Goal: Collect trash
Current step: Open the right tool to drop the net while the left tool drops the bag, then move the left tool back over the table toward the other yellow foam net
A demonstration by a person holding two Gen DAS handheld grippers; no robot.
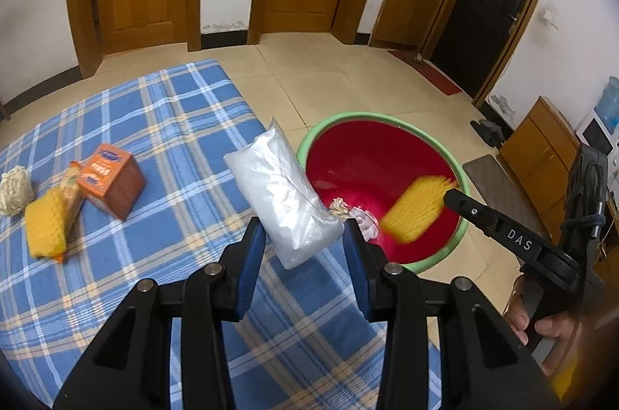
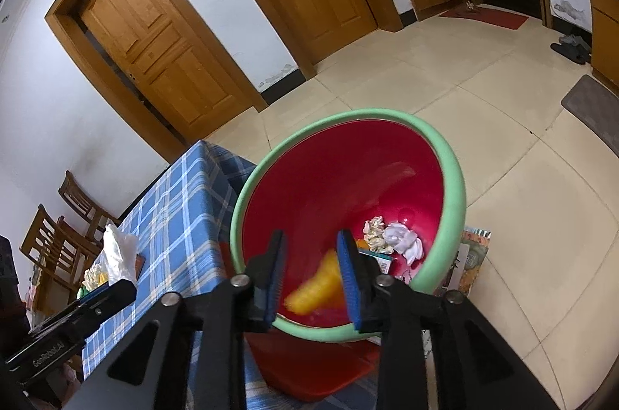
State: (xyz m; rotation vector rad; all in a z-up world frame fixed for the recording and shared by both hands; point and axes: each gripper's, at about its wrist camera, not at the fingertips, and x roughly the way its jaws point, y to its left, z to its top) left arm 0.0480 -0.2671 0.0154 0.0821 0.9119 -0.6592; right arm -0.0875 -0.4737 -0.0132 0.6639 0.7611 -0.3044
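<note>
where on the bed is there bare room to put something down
Free: the plaid sheet beyond the orange box, toward the doors, and the near stretch left of the left gripper. Crowded: the left edge, where the box, a yellow sponge and a cream wad cluster.

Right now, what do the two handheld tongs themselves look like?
Both tongs are matte black plastic with triangular cutouts and silver round pivot pins. The left tongs and right tongs have ribbed blue pads lining the fingers. White lettering reads DAS on the right unit, GenRobot.AI on the left. A bare hand grips the right handle.
</note>
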